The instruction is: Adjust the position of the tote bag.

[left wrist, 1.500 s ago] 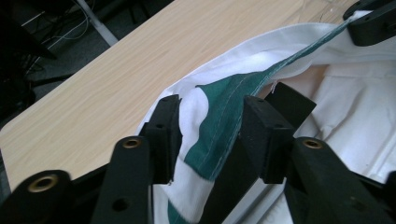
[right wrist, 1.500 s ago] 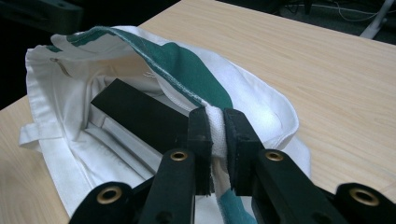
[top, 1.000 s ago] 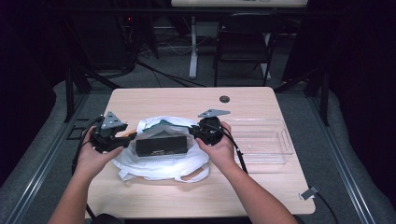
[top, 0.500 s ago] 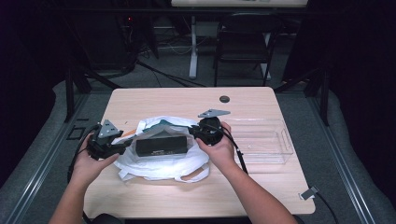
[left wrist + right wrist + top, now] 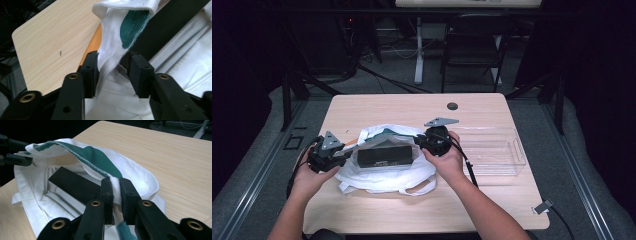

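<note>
A white cloth bag [image 5: 382, 175] with green trim lies on the wooden table [image 5: 412, 107], its mouth held wide. A black box [image 5: 384, 156] sits inside it. My right gripper [image 5: 419, 142] is shut on the bag's right rim; in the right gripper view the white hem [image 5: 115, 187] is pinched between the jaws [image 5: 113, 181], with the box [image 5: 72, 183] beyond. My left gripper [image 5: 343, 154] is at the bag's left rim. Its jaws [image 5: 111, 56] have just been closing, and the rim cloth [image 5: 112, 37] hangs between them with a gap still on one side.
A clear plastic bin [image 5: 494, 152] stands right of the bag, beside my right hand. A small dark round thing [image 5: 452, 106] lies near the table's far edge. A chair [image 5: 472, 50] and a table leg stand beyond. A cable end [image 5: 542, 206] hangs off the near right corner.
My left gripper has sunk a little at the bag's left rim and its jaws have narrowed around the cloth. The right gripper and the box have stayed put.
</note>
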`<state>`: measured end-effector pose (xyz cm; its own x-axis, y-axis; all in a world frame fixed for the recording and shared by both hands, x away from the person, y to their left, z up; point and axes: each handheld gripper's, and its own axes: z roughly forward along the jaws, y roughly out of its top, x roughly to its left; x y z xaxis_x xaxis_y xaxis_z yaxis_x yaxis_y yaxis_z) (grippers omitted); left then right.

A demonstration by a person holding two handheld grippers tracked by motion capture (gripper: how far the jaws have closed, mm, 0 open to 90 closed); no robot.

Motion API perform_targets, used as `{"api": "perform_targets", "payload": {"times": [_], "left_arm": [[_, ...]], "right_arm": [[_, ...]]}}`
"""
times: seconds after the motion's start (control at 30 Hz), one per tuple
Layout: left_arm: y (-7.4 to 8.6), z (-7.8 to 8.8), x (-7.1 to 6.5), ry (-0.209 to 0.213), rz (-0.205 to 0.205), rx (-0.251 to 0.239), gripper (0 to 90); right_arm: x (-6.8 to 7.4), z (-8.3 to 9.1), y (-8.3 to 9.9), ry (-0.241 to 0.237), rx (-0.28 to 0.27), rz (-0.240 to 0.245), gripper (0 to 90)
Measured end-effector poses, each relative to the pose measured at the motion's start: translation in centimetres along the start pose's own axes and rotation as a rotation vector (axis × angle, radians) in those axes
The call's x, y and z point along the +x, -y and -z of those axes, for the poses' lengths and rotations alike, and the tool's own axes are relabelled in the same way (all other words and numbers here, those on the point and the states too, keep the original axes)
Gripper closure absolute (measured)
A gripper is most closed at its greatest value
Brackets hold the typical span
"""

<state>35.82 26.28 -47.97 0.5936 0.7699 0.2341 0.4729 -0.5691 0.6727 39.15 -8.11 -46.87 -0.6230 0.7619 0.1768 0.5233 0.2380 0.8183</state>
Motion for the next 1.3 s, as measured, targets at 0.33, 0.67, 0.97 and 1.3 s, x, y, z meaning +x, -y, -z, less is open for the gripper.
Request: {"api": "perform_targets", "payload": {"times": [0.33, 0.67, 0.97, 1.3], "left_arm": [[-0.6, 0.0, 0.0, -0.006, 0.008, 0.0, 74.3], [-1.6, -0.2, 0.2, -0.025, -0.004, -0.003, 81.5], [-2.7, 0.0, 0.8, -0.043, 0.015, 0.013, 87.2], [-3.8, -0.5, 1.2, -0.042, 0.014, 0.043, 87.7]], "right_arm": [[0.0, 0.1, 0.1, 0.0, -0.01, -0.003, 81.8], [-0.1, 0.3, -0.1, 0.015, -0.005, 0.017, 81.9], [-0.2, 0.2, -0.1, 0.022, 0.0, 0.023, 81.8], [-0.3, 0.0, -0.5, 0.047, -0.003, 0.037, 82.0]]}}
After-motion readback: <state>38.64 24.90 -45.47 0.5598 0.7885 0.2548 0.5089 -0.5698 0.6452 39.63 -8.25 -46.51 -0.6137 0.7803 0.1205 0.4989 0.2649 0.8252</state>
